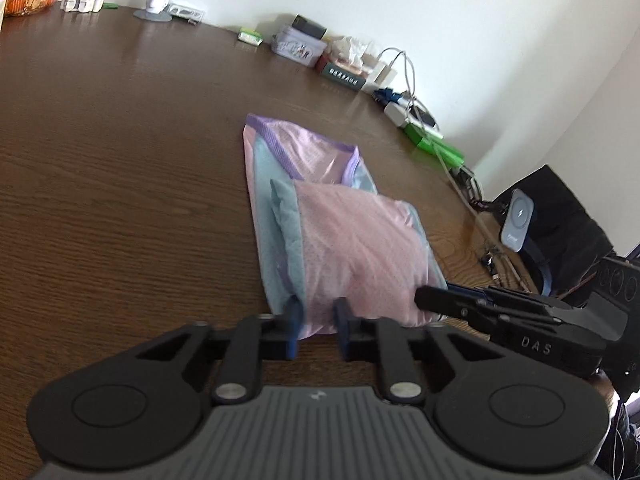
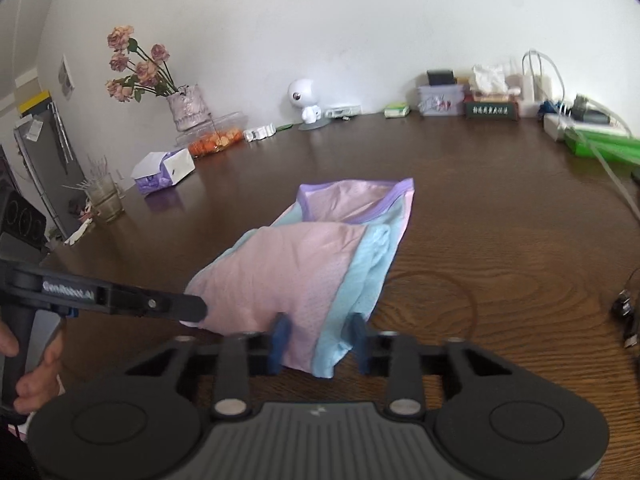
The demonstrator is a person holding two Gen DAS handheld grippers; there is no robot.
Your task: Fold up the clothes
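Entry, left to right along the brown wooden table (image 2: 500, 240).

Far left edge: a glass jar of sticks (image 2: 105, 196); a purple-and-white tissue box (image 2: 164, 170); a vase of faded pink roses (image 2: 188, 106) above a clear container of orange food (image 2: 214, 142). Next along the wall: a small white connector block (image 2: 260, 133), a white round-headed robot figurine (image 2: 306, 104), a green-and-white packet (image 2: 397, 111), a pale printed tin (image 2: 440, 102), a dark tissue holder with white tissue (image 2: 490, 104), then a white power strip with chargers and cables (image 2: 560, 120) and green packaging (image 2: 600, 144). All stood well apart from the garment; nothing lay between it and the grippers.

Centre: the garment (image 2: 296, 276), pink mesh with pale blue side panels and a purple waistband, lay on the table with its near part folded over itself and the waistband at the far end.

The left gripper (image 1: 318, 326) sat at the garment's near hem; its blue pads (image 1: 294, 324) stood slightly apart with the pink hem edge between them. Whether they pinched the cloth could not be told. A hand (image 2: 28, 368) held its handle.

The right gripper (image 2: 320, 340) sat at the near corner, pads (image 2: 280, 340) apart either side of the pink-and-blue edge, not visibly pressing it.

In the left wrist view, at the far right off the table: a dark bag bearing a grey charging pad (image 1: 518, 220).
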